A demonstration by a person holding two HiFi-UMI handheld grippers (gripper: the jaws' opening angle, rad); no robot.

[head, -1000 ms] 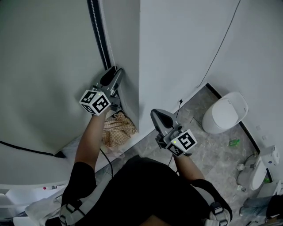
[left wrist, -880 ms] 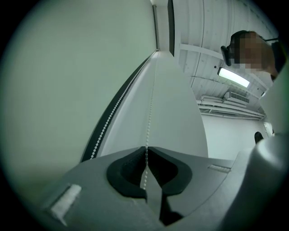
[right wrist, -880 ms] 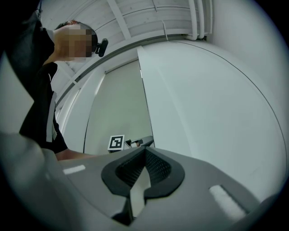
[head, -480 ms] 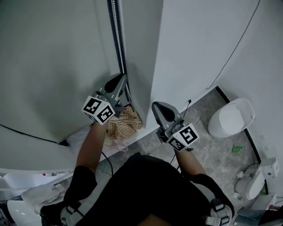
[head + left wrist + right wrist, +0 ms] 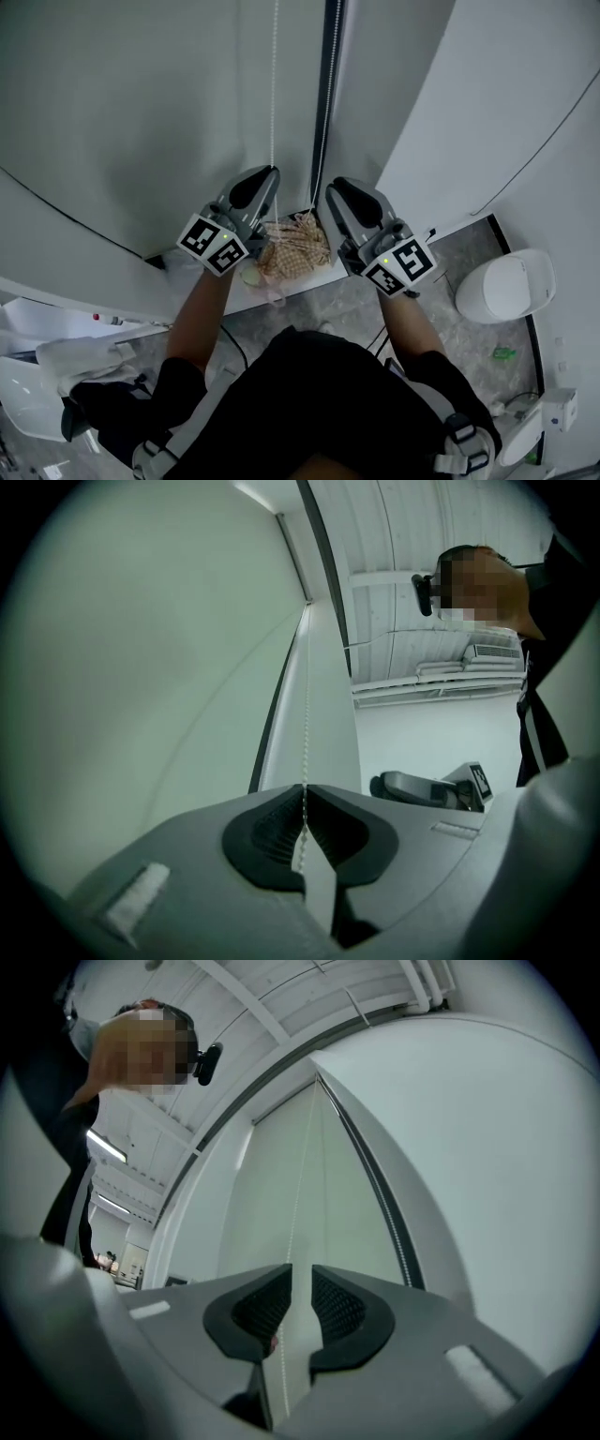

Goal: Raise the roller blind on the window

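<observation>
White bead chain [image 5: 275, 84] hangs down the upper middle of the head view, just left of the black window frame strip [image 5: 327, 84]. It now sits in your left gripper [image 5: 273, 172]. A second ago that gripper stood wide open at the left of the frame, beside the wall corner. Its jaws have just been closing, and the left gripper view shows them pressed together on the chain, with the beads running straight up out of the pinch.

Your right gripper [image 5: 330, 186] was shut and lower in the frame half a second ago. It has come up level with the left one, just right of the chain. Its jaws have just been opening, and the right gripper view shows a narrow gap between the pads. A thin strand of chain runs down through that gap, but neither pad presses on it, so you are gripping nothing on that side.

This looks like the changeover in a hand-over-hand pull, where your left gripper holds the chain while the right one lets go for a fresh grip.

The roller blind [image 5: 131, 103] fills the upper left of the head view as a pale grey-green sheet. It seems to be mostly down over the window, though I cannot pick out its bottom edge, so most of the raising probably lies ahead.
</observation>
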